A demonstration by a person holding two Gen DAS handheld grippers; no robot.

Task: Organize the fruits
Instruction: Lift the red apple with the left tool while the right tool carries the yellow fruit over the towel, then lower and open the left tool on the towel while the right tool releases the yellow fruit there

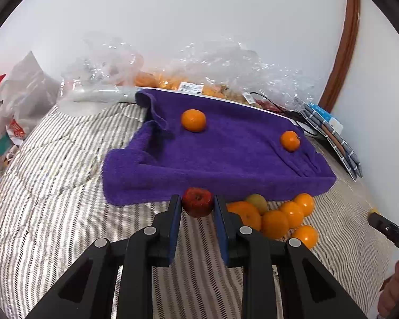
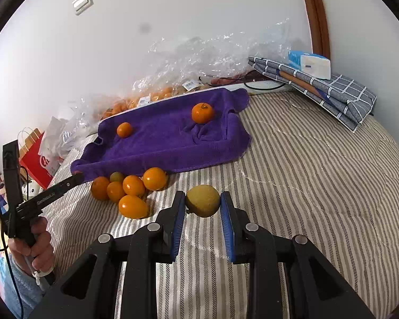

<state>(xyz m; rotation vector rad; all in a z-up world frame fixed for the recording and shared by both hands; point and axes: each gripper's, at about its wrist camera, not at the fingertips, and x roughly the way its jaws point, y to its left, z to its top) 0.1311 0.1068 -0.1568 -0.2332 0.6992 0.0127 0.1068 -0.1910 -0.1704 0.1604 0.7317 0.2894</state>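
Fingers of the left gripper are clenched on a red apple, seen in the left wrist view at the lower middle, with the fruit pinched between the two blue pads just in front of the near edge of a purple towel. The towel lies on a striped bed cover. Two mandarins rest on the towel well apart: one toward 11 o'clock of the cloth, the other toward 2 o'clock. At 4 o'clock from the apple a pile of oranges sits on the bed cover, touching one another, with a greenish fruit among them against the towel's edge. Clear plastic bags lie along the wall at 12 o'clock. At 3 o'clock the tip of the right gripper shows, too cut off to read.

Right wrist view: the right gripper's fingers are grasping a yellow-green pear-like fruit. At 9 o'clock from it lies the orange pile, just beside the towel, which carries the two mandarins. At 8 o'clock a hand holds the left gripper's handle. A folded checked cloth lies at 2 o'clock.
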